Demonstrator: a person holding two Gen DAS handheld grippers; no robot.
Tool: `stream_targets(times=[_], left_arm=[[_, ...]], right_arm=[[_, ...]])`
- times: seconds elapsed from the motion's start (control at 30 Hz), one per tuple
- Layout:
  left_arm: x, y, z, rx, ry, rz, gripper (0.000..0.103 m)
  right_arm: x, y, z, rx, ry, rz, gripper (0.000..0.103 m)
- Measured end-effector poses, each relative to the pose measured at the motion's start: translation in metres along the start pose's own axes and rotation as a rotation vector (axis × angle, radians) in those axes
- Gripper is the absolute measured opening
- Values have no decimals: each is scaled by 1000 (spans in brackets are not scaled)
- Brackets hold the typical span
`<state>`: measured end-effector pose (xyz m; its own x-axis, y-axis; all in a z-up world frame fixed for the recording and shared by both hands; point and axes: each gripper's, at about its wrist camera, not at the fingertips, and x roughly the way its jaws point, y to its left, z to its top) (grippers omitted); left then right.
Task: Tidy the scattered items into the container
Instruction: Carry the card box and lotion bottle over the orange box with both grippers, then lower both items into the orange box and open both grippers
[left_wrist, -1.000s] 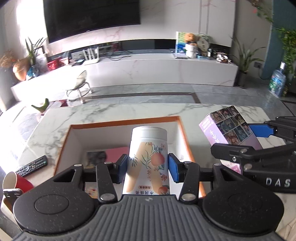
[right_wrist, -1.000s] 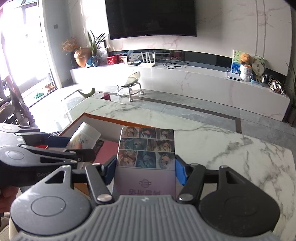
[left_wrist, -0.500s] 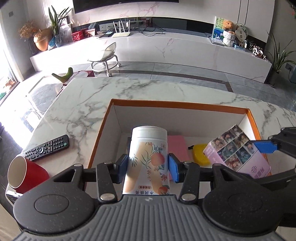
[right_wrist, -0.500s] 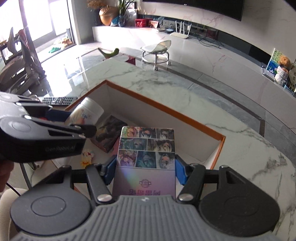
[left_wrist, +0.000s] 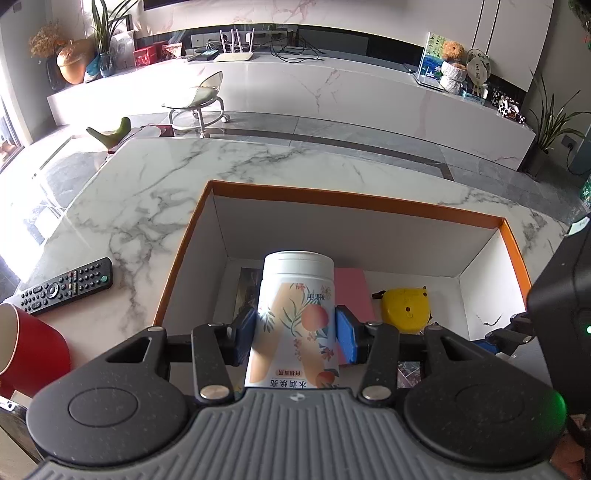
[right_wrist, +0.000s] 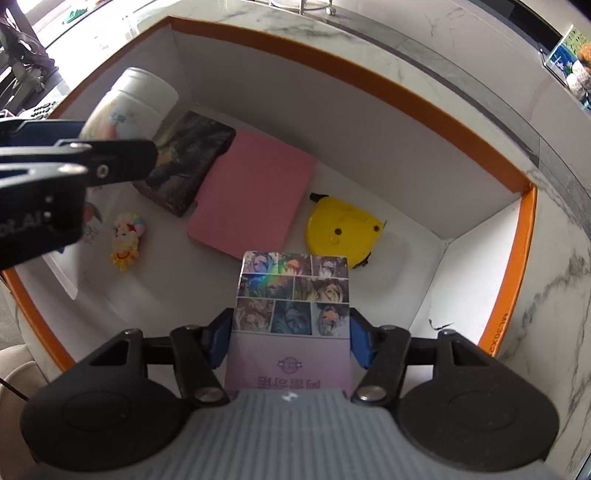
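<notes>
My left gripper is shut on a white jar with a peach print and holds it over the near left part of the orange-rimmed box. My right gripper is shut on a purple card box with anime pictures and holds it inside the box, above the white floor near the yellow tape measure. The jar and left gripper show at the left in the right wrist view.
In the box lie a pink pad, a dark picture book and a small plush toy. On the marble table left of the box are a black remote and a red cup.
Both grippers moved forward and down over the box. The right one tilted steeply and lowered the card box inside the walls. The jar came closer to the box floor.
</notes>
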<state>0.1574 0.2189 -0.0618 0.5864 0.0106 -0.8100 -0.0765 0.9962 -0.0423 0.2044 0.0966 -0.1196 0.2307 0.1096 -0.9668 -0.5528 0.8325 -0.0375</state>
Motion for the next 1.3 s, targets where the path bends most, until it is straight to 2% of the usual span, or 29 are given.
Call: stream_targets(times=[0.13, 0.27, 0.53, 0.73, 0.8, 0.97, 1.1, 1.2, 1.3], left_arm=[[4, -2, 0, 1, 5, -11, 54], [6, -5, -2, 5, 11, -22, 54], [12, -12, -8, 22, 39, -49, 54], [15, -12, -9, 23, 54, -48, 54], [15, -11, -9, 19, 57, -55, 54], [17, -11, -7, 11, 66, -71, 54], [21, -16, -6, 49, 81, -85, 54], [27, -26, -4, 103, 93, -101, 54], [37, -36, -3, 135, 130, -103, 54]], right_arm=[[12, -3, 2, 28, 48, -35, 66], [19, -2, 4, 42, 42, -95, 66], [19, -6, 2, 49, 49, -87, 66], [9, -2, -7, 9, 15, -81, 77], [5, 0, -10, -8, 1, -86, 78], [-26, -6, -20, -44, -120, -84, 78], [-58, -16, -39, -97, -245, -91, 77], [-79, -30, -61, -98, -330, -97, 77], [-98, -47, -76, -31, -362, -54, 77]])
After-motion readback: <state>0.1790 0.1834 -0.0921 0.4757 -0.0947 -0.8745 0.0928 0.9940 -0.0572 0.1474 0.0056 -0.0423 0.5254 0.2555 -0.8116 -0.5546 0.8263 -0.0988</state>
